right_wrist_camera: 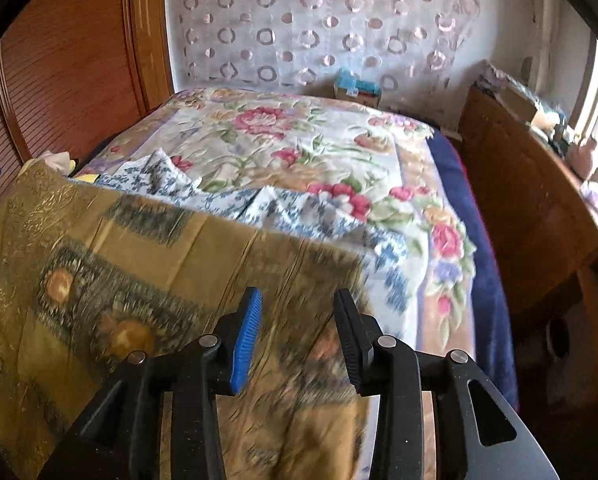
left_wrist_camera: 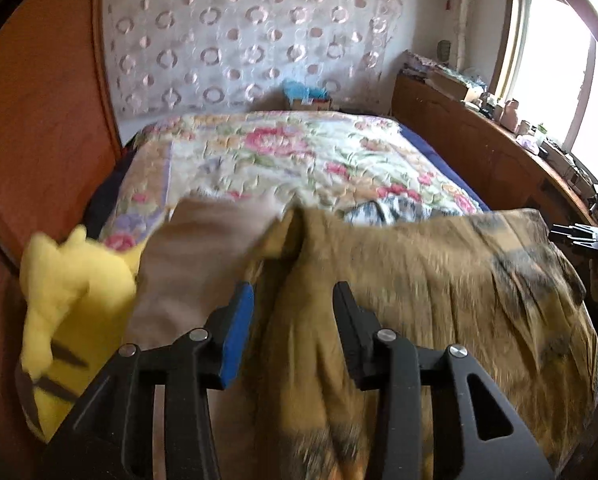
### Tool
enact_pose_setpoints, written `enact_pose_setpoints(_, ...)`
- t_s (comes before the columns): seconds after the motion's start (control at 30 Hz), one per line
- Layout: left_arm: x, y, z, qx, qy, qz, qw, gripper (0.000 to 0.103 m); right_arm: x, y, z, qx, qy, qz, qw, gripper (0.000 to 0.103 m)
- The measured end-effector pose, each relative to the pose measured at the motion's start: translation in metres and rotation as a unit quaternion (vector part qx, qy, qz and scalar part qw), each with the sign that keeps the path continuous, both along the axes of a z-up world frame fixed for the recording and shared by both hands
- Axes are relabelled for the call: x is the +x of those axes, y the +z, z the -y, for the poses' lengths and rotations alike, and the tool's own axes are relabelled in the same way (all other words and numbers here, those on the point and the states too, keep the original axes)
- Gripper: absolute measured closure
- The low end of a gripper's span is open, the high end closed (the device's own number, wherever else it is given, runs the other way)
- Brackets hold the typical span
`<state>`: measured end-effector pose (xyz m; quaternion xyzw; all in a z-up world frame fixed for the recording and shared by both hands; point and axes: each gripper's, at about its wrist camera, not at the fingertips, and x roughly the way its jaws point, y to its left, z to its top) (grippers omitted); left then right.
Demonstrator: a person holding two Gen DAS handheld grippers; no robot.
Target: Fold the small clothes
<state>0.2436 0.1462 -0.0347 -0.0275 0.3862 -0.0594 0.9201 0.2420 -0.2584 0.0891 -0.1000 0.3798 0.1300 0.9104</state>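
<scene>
A mustard-yellow patterned garment (left_wrist_camera: pixel 439 288) lies spread over the near end of the bed; it also shows in the right wrist view (right_wrist_camera: pixel 147 264). My left gripper (left_wrist_camera: pixel 293 300) is open, its jaws apart just above the garment's left part, beside a beige cloth (left_wrist_camera: pixel 203 256). My right gripper (right_wrist_camera: pixel 297 308) is open over the garment's right edge. Whether the pads touch the fabric I cannot tell. A blue-and-white patterned cloth (right_wrist_camera: pixel 227 200) lies crumpled behind the garment.
A floral quilt (right_wrist_camera: pixel 299 136) covers the bed. A yellow plush toy (left_wrist_camera: pixel 67 304) sits at the left. A wooden wardrobe (right_wrist_camera: pixel 67 60) stands on the left, a cluttered wooden dresser (left_wrist_camera: pixel 479 136) on the right. A box (right_wrist_camera: pixel 357 90) sits at the bed's far end.
</scene>
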Motion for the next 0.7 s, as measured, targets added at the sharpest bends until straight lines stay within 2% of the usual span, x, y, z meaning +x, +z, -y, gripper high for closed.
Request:
enact_pose_setpoints(0.3,-0.046,-0.027,-0.003,-0.009,0.021,-0.01,0.9997,0.061,-0.025,-0.025,0.028,0.027,-0.031,-0.022,0.999,0.064)
enact_pose_setpoints(0.7,-0.068,-0.034,0.004,-0.015,0.016,-0.016,0.9996,0.062,-0.06,-0.021,0.048,0.03,-0.048,-0.041,0.998,0.064)
